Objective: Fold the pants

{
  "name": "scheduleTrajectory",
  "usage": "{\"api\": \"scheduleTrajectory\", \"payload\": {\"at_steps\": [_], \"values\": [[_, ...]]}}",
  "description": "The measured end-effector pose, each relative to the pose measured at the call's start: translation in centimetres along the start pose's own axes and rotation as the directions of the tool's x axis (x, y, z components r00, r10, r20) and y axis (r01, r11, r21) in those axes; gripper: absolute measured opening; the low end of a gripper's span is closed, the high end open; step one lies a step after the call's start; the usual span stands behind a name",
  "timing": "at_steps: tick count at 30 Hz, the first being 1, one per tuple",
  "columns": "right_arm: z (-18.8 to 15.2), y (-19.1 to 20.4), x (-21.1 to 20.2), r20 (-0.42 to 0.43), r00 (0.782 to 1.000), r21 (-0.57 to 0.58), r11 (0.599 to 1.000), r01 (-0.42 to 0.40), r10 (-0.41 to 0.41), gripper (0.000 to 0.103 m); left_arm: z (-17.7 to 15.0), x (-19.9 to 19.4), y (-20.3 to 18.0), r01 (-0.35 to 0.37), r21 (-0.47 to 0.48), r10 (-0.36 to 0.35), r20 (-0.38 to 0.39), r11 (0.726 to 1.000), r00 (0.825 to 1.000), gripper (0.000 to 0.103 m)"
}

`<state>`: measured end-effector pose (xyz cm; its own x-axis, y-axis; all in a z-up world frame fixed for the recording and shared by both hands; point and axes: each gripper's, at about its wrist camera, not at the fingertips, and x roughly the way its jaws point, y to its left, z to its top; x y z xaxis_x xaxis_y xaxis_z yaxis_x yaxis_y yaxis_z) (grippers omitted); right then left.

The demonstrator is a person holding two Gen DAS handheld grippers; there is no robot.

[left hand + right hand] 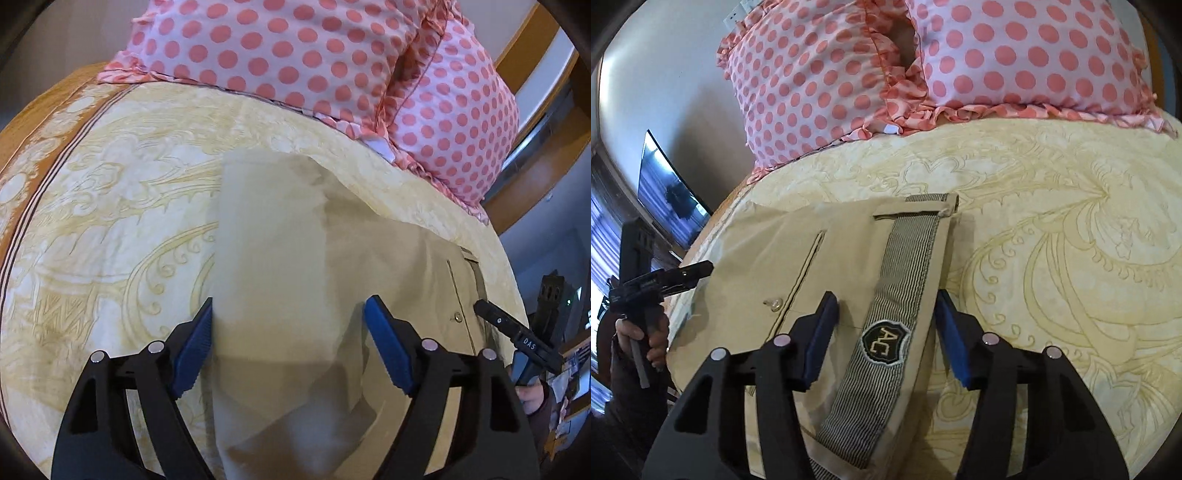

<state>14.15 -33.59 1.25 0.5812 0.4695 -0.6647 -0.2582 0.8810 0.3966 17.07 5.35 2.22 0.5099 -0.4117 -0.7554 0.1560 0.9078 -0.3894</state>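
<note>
Beige pants (280, 266) lie on a yellow patterned bedspread (110, 206). In the left wrist view the leg end is folded over toward the waist. My left gripper (288, 328) is open, its blue pads on either side of the folded leg. In the right wrist view the waistband (905, 266) shows its striped inner lining and an "AC" badge (884, 341), with a back pocket and button (774, 303) beside it. My right gripper (886, 317) is open, hovering over the waistband. Each gripper also shows in the other's view, the right (517, 328) and the left (679, 275).
Two pink polka-dot pillows (295, 48) (1015, 55) lie at the head of the bed. A wooden headboard (532, 40) is at the far right in the left wrist view. A dark TV screen (668, 184) hangs on the wall at left. The bed edge (701, 236) is near the pants' left side.
</note>
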Motion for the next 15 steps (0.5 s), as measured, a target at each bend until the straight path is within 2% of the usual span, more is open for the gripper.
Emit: {"api": "scheduleTrajectory", "payload": {"at_steps": [2, 4, 7, 10, 12, 13, 14, 15], "values": [[0.0, 0.5, -0.1, -0.011, 1.0, -0.038, 0.999, -0.014, 0.013, 0.039, 0.5, 0.3, 0.1, 0.012, 0.006, -0.012, -0.023, 1.0, 1.0, 0.081], [0.0, 0.7, -0.3, -0.017, 1.0, -0.049, 0.999, -0.017, 0.016, 0.038, 0.8, 0.4, 0.2, 0.03, 0.004, -0.03, -0.038, 1.0, 0.999, 0.081], [0.4, -0.2, 0.2, -0.027, 0.999, -0.002, 1.0, -0.018, 0.018, 0.051, 1.3, 0.6, 0.5, 0.05, -0.006, -0.05, -0.055, 0.999, 0.997, 0.081], [0.9, 0.2, 0.8, -0.024, 1.0, -0.011, 1.0, -0.011, 0.011, 0.053, 1.8, 0.9, 0.7, 0.06, -0.025, -0.062, -0.063, 0.998, 0.996, 0.083], [0.8, 0.6, 1.0, -0.028, 1.0, -0.036, 0.999, -0.009, 0.008, 0.047, 2.1, 1.3, 0.6, 0.067, -0.024, -0.069, -0.059, 0.997, 0.996, 0.084], [0.8, 0.4, 1.0, -0.034, 0.999, -0.033, 0.999, -0.033, 0.032, 0.035, 2.3, 1.4, 0.5, 0.068, -0.023, -0.069, -0.058, 0.997, 0.996, 0.084], [0.8, 0.1, 1.0, -0.04, 0.997, -0.017, 0.997, -0.071, 0.07, 0.028, 2.3, 1.5, 0.5, 0.069, -0.025, -0.07, -0.056, 0.997, 0.996, 0.076], [0.7, -0.2, 0.9, -0.041, 0.995, -0.001, 0.996, -0.09, 0.09, 0.026, 2.3, 1.6, 0.4, 0.058, -0.021, -0.059, -0.057, 0.998, 0.997, 0.07]]}}
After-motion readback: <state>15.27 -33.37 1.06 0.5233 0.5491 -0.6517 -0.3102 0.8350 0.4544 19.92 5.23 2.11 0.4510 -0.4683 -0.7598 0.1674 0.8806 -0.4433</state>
